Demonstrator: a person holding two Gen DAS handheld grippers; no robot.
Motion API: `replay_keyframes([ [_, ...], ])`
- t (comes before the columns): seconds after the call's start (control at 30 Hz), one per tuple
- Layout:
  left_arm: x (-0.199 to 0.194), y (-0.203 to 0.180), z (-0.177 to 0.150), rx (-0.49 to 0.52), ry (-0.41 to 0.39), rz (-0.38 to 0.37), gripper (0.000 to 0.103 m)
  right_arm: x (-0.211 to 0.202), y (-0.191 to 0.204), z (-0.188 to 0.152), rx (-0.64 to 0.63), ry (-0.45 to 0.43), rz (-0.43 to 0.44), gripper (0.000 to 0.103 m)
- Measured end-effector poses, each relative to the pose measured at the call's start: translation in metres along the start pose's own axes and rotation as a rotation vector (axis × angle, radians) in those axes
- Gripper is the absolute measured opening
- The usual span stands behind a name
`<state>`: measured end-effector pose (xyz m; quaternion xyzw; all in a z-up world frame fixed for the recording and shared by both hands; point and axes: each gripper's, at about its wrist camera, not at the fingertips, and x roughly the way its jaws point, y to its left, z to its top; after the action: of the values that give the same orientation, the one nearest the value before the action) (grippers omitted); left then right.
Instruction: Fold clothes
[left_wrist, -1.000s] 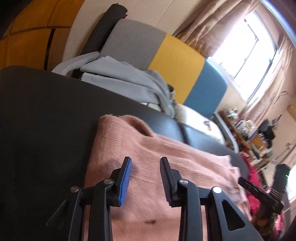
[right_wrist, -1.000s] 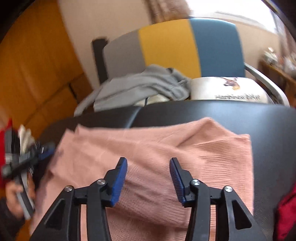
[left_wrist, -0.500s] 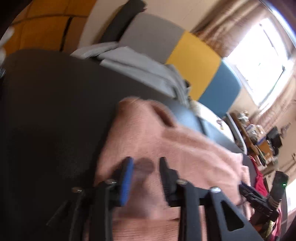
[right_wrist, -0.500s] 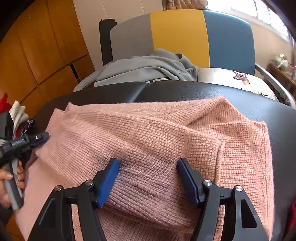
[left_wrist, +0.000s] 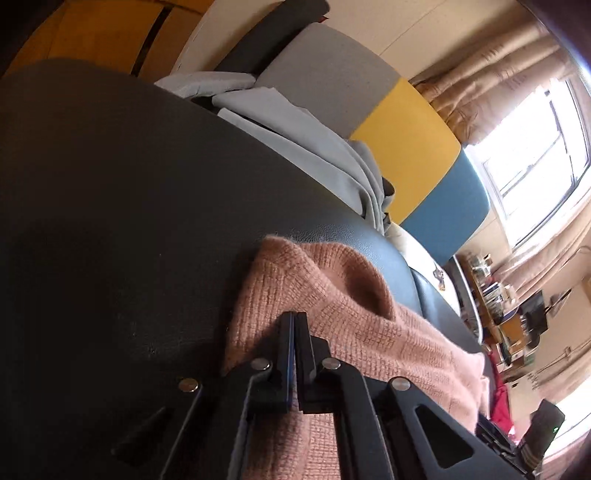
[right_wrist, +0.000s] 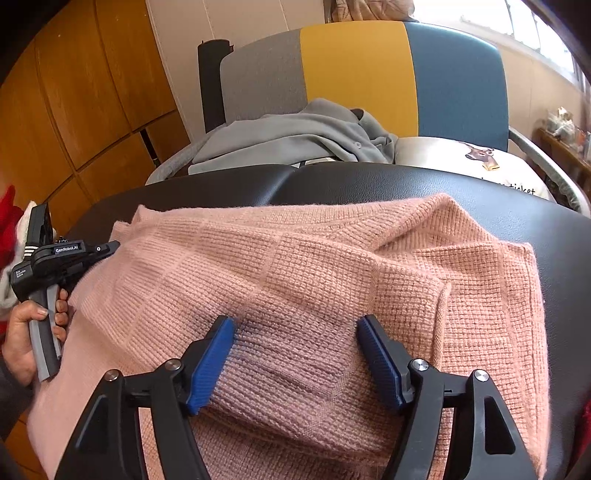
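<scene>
A pink knitted sweater (right_wrist: 295, 273) lies spread on a black padded surface (right_wrist: 369, 181). My right gripper (right_wrist: 295, 347) is open, its blue pads resting on a raised fold of the knit at the near side. My left gripper (left_wrist: 295, 321) has its jaws pressed together at the sweater's (left_wrist: 332, 306) left edge; whether knit is pinched between them I cannot tell. The left gripper also shows in the right wrist view (right_wrist: 110, 246), at the sweater's left edge, held by a hand.
A chair (right_wrist: 369, 74) with grey, yellow and blue back panels stands behind the black surface (left_wrist: 110, 221). A grey garment (right_wrist: 295, 140) and a white printed cushion (right_wrist: 461, 158) lie on it. Wooden cabinets (right_wrist: 92, 92) stand at left, a window (left_wrist: 535, 147) at right.
My left gripper has closed from open and shifted to the sweater's left edge. My right gripper has come down onto the knit and opened wider around a fold.
</scene>
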<state>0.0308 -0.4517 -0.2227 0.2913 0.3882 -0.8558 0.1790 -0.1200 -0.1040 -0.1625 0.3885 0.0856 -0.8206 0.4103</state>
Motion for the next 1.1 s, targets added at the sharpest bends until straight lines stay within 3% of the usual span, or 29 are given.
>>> replay_keyframes([
  [0.1, 0.000, -0.016, 0.001, 0.072, 0.009, 0.078, 0.002, 0.000, -0.001, 0.000, 0.002, -0.002, 0.003, 0.072],
  [0.13, -0.003, -0.021, 0.001, 0.083, 0.011, 0.089, 0.007, 0.000, -0.001, 0.000, 0.004, -0.002, 0.005, 0.072],
  [0.17, -0.011, -0.025, -0.002, 0.074, 0.014, 0.075, 0.022, 0.000, -0.002, 0.000, 0.006, -0.003, 0.007, 0.072],
  [0.27, -0.038, -0.027, -0.011, 0.056, 0.002, 0.058, 0.031, 0.000, -0.004, 0.000, 0.011, -0.005, 0.014, 0.072],
  [0.47, -0.110, -0.018, -0.066, 0.076, -0.015, 0.061, 0.035, -0.002, -0.005, 0.002, 0.014, 0.002, 0.029, 0.078],
  [0.67, -0.152, -0.017, -0.134, 0.198, 0.038, 0.097, 0.036, -0.032, -0.004, 0.002, 0.050, -0.001, 0.068, 0.082],
  [0.77, -0.162, -0.009, -0.155, 0.229, 0.052, 0.105, 0.036, -0.075, -0.009, -0.019, 0.072, -0.014, 0.188, 0.084],
  [0.8, -0.165, -0.007, -0.160, 0.237, 0.054, 0.106, 0.036, -0.087, -0.014, -0.034, 0.082, -0.003, 0.193, 0.086],
  [0.93, -0.164, -0.007, -0.167, 0.332, 0.051, 0.137, 0.035, -0.135, -0.034, -0.093, 0.122, 0.044, 0.205, 0.089],
  [1.07, -0.150, -0.019, -0.169, 0.490, 0.025, 0.246, 0.038, -0.150, -0.059, -0.151, 0.192, 0.104, 0.111, 0.092],
  [1.1, -0.148, -0.019, -0.167, 0.503, 0.023, 0.259, 0.038, -0.160, -0.063, -0.162, 0.183, 0.038, 0.121, 0.092],
])
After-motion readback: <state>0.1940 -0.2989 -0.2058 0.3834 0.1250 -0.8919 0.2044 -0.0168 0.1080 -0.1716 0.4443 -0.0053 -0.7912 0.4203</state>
